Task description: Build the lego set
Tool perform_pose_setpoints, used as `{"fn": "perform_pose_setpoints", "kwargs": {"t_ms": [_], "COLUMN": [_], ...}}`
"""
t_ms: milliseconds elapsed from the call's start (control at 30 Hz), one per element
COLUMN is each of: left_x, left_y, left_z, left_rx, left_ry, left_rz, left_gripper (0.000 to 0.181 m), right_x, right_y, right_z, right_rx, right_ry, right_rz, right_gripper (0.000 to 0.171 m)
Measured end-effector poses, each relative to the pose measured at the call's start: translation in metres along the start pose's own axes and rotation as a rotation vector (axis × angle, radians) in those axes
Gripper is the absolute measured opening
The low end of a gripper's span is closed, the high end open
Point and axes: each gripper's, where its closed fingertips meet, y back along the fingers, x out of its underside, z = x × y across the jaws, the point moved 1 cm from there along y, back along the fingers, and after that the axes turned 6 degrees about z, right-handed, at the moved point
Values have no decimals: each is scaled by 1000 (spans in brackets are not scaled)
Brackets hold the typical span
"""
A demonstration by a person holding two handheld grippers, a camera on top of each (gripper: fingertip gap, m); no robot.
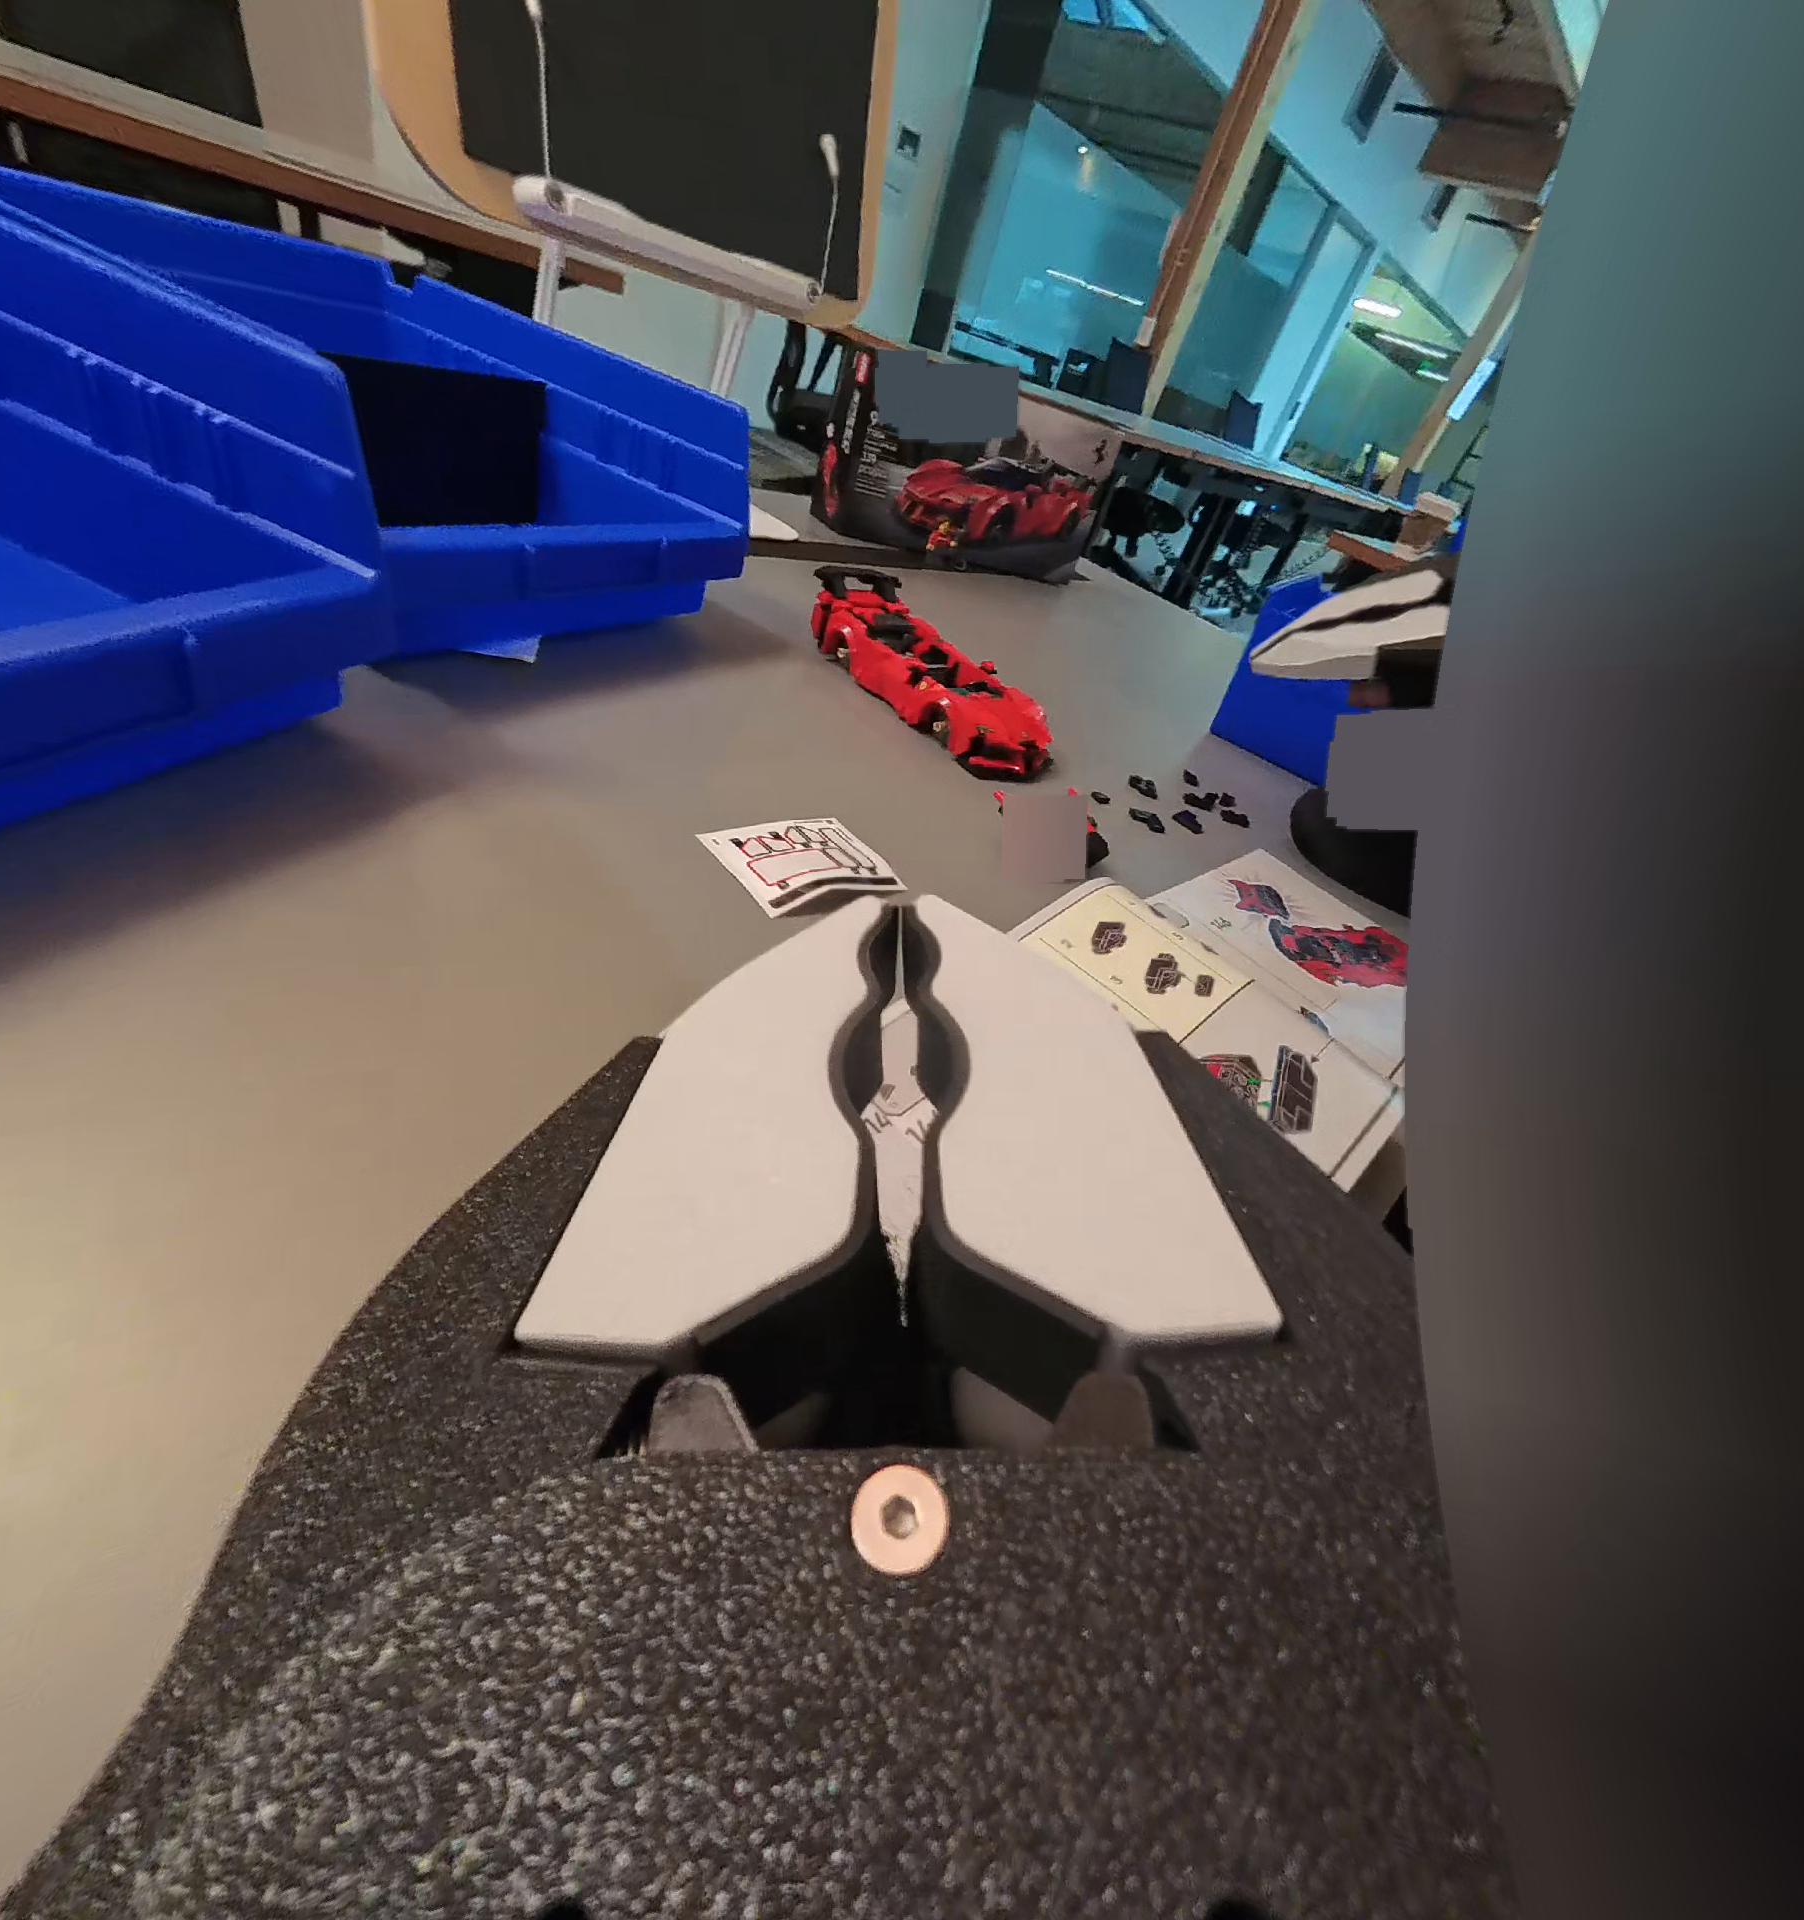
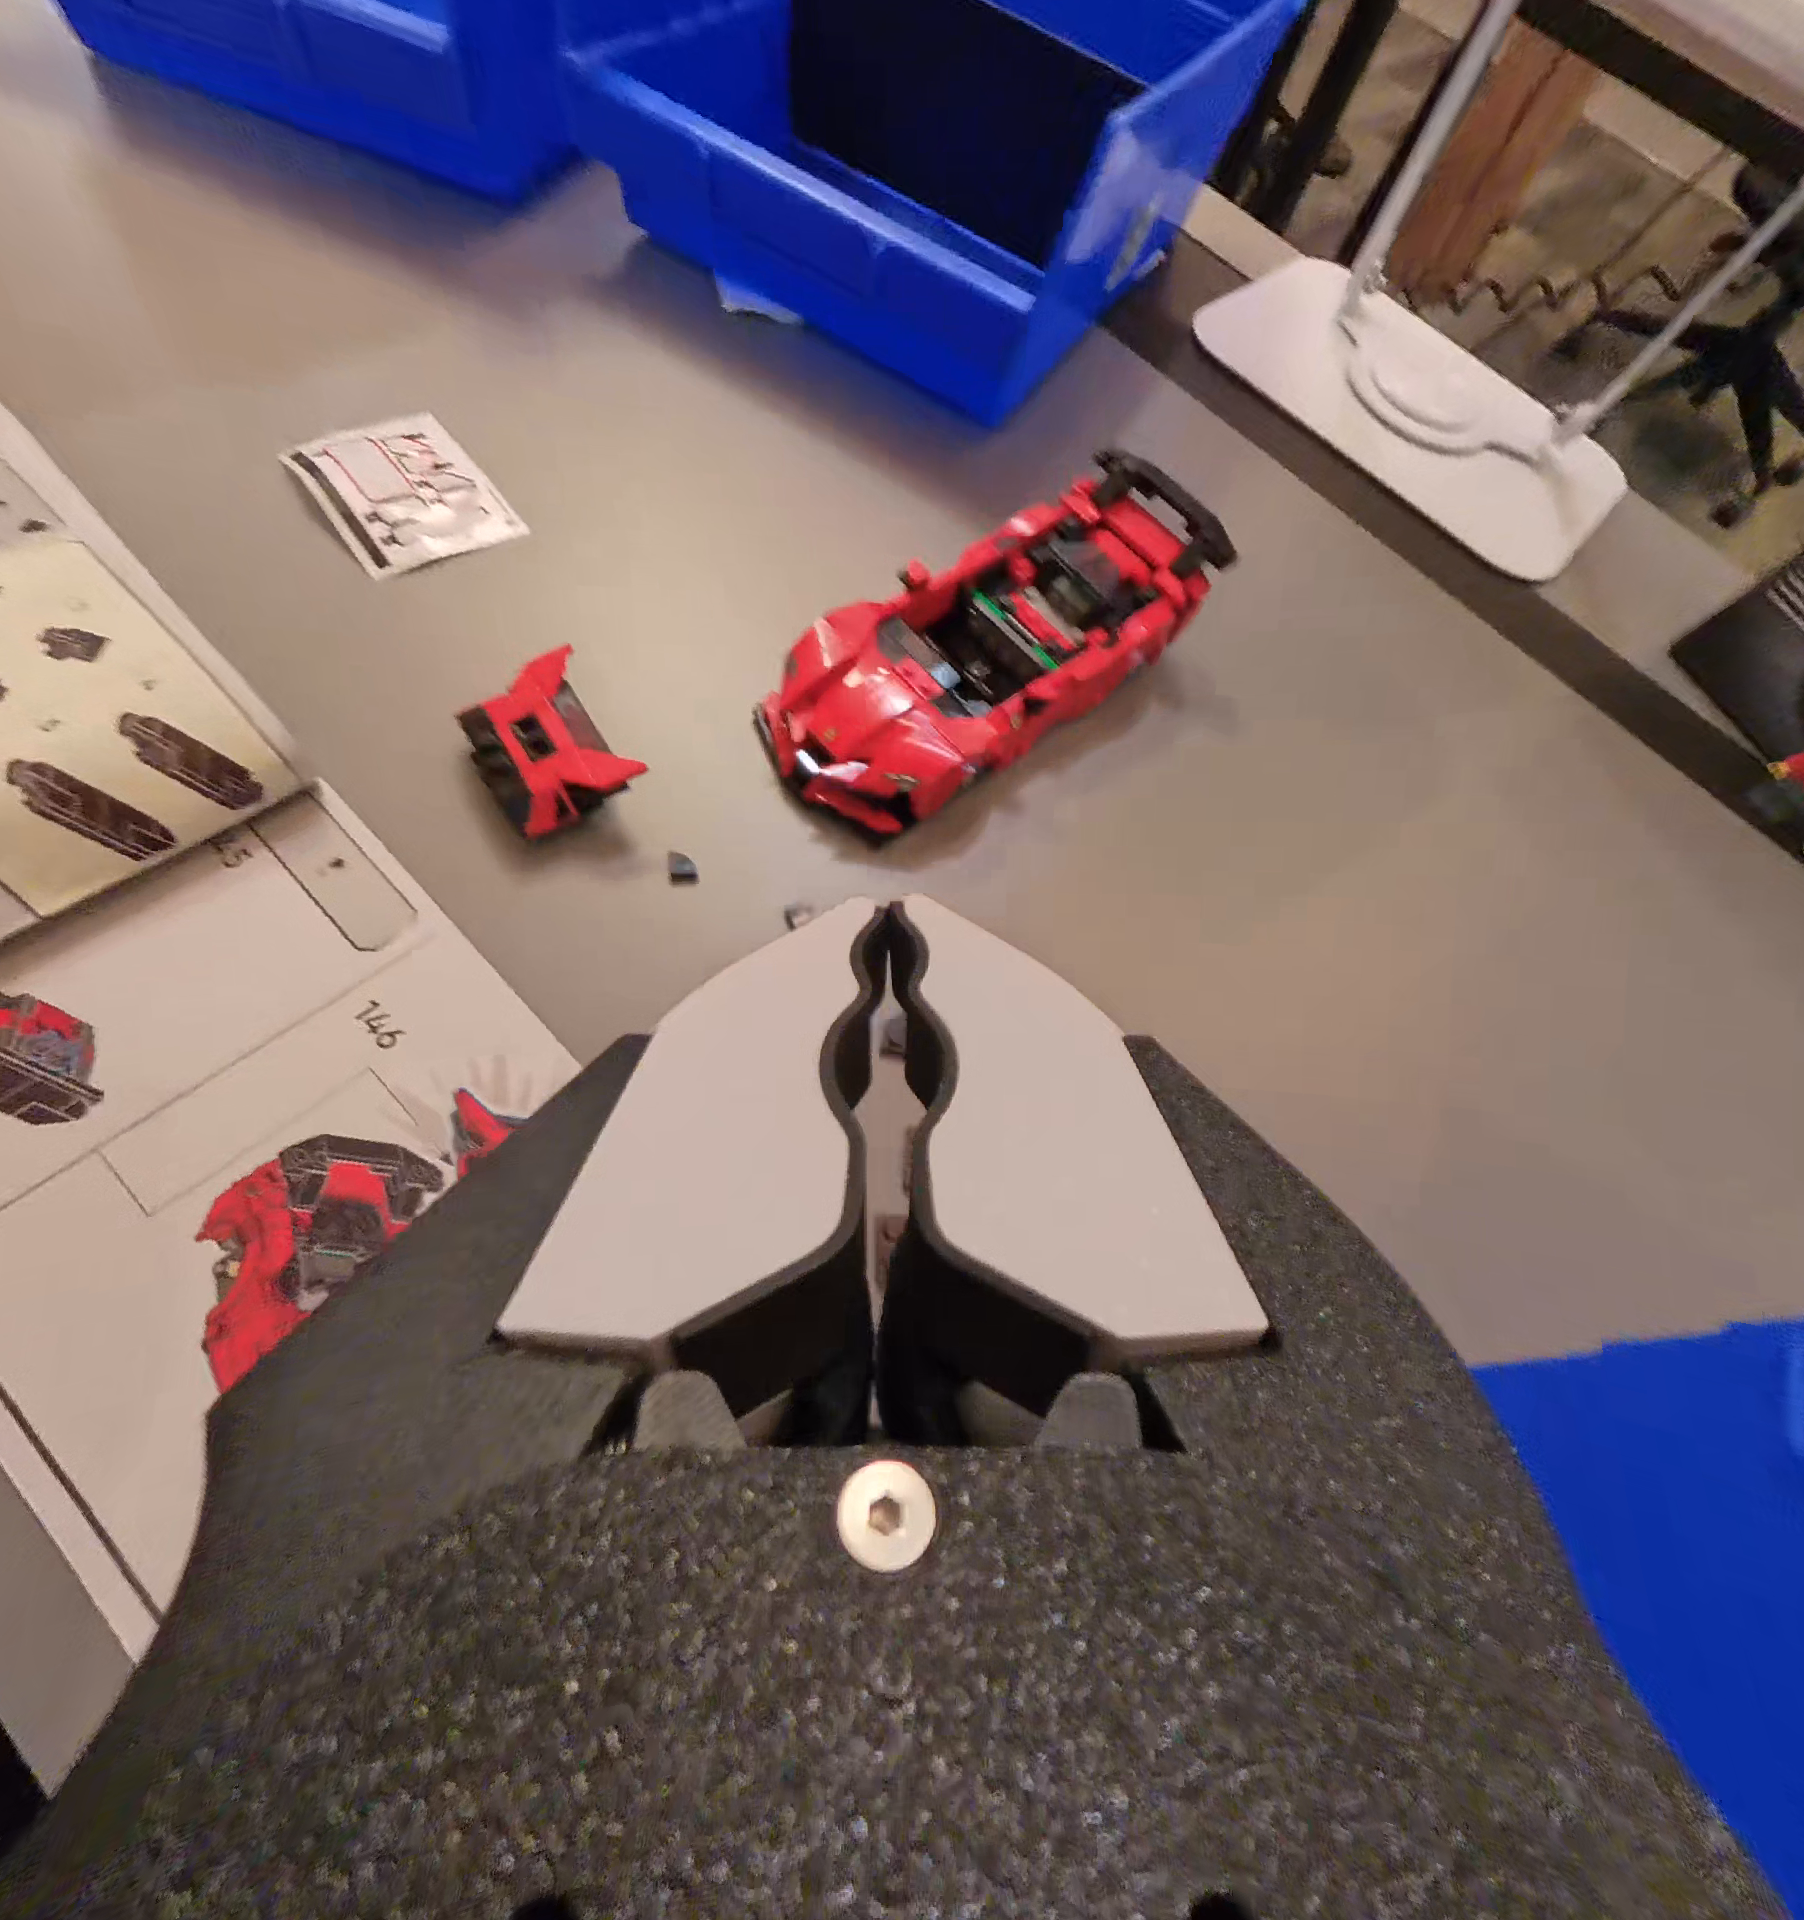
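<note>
A red lego car (image 2: 981, 665) stands on the grey table (image 2: 1293, 935), with its roof area open. It also shows in the left wrist view (image 1: 929, 675). A small red and black sub-assembly (image 2: 550, 748) lies to its left. Small black pieces (image 1: 1189, 805) lie loose near the car, one just ahead of my right gripper (image 2: 682, 868). My right gripper (image 2: 890, 914) is shut and empty, above the table short of the car. My left gripper (image 1: 900, 912) is shut, low over the table, and white booklet paper shows through its gap. The open instruction booklet (image 2: 202, 1039) lies left of the right gripper.
Blue bins (image 2: 877, 156) stand behind the car, and also show on the left (image 1: 254, 520). A sticker sheet (image 2: 404, 494) lies near them. The set's box (image 1: 939, 488) and a white lamp base (image 2: 1417, 416) are at the table's far edge. Another blue bin (image 2: 1656, 1558) is near right. The gap from one gripper's tips to the other's is roughly 35 centimetres. The left gripper is farther from the red lego car (image 2: 981, 665), some 35 centimetres, than the right, some 15 centimetres.
</note>
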Motion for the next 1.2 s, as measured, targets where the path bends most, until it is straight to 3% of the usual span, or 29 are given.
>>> {"fn": "perform_pose_setpoints", "kwargs": {"t_ms": [233, 467, 767, 967, 1200], "left_x": [0, -3, -2, -1, 2], "left_y": [1, 5, 4, 3, 1], "left_z": [4, 6, 7, 7, 10], "left_rx": [115, 213, 264, 241, 224], "left_ry": [72, 161, 212, 199, 212], "left_rz": [-53, -75, -64, -50, -31], "left_gripper": [1, 1, 1, 1, 1], "right_x": [-4, 22, 61, 81, 86], "right_y": [-21, -15, -9, -18, -28], "right_z": [13, -3, -33, -26, -15], "right_rx": [-36, -113, -163, -255, -326], "right_ry": [25, 3, 118, 148, 125], "right_rz": [81, 243, 415, 484, 445], "right_gripper": [5, 16, 15, 8, 11]}}
